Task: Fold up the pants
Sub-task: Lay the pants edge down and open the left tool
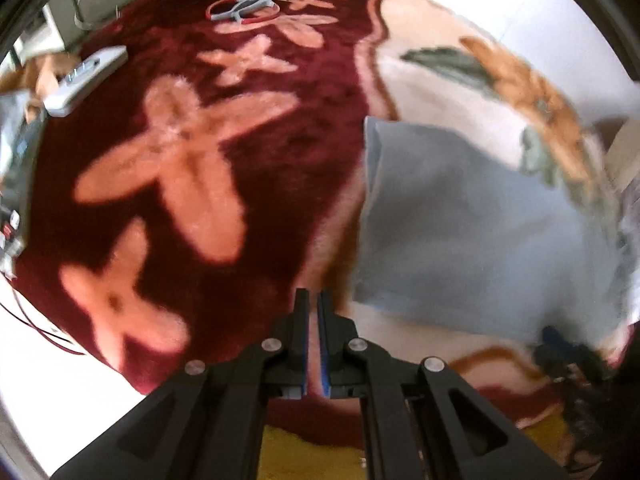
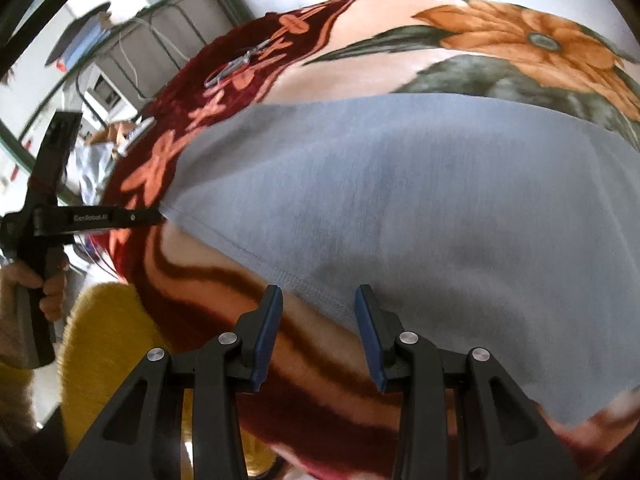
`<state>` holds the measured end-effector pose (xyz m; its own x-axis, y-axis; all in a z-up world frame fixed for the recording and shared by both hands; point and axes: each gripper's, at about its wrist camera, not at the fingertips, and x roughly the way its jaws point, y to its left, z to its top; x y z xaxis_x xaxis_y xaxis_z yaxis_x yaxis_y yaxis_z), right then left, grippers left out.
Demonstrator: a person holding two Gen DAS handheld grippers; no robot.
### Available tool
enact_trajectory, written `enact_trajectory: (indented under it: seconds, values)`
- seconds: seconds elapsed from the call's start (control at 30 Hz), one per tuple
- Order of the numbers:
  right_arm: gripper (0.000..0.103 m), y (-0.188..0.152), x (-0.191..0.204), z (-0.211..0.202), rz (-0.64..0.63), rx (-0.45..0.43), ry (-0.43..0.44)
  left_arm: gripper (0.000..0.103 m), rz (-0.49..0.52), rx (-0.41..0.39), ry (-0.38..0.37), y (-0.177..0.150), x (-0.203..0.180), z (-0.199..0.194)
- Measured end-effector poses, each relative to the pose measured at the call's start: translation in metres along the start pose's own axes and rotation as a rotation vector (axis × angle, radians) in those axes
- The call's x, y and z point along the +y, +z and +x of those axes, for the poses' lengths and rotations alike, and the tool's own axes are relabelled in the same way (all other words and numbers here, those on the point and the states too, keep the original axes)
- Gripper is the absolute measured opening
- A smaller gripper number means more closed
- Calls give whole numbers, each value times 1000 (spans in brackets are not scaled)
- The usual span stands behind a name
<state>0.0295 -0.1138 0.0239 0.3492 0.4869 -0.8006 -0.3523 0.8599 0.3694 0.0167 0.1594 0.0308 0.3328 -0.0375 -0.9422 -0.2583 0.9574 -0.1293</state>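
One pair of grey pants (image 2: 400,208) spread flat on one flowered blanket (image 1: 180,152); left gripper (image 1: 313,300) closed, empty; right gripper (image 2: 318,300) part open, empty, above pants hem.

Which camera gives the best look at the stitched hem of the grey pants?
The right wrist view: the hem runs sharp and close, stitching visible. The left wrist view shows the grey pants blurred at the side, no stitching.
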Motion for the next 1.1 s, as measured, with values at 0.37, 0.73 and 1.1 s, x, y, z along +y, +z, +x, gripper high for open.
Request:
enact_trajectory:
  seconds: [0.37, 0.73, 1.1]
  values:
    - [39, -3, -27, -23, 36, -59, -214, 8, 117, -101, -222, 31, -61, -18]
    - [57, -19, -26, 3, 12, -4, -232, 7, 143, -97, -60, 74, -72, 51]
    - [78, -31, 6, 9, -142, 32, -319, 21, 133, -149, 51, 53, -61, 32]
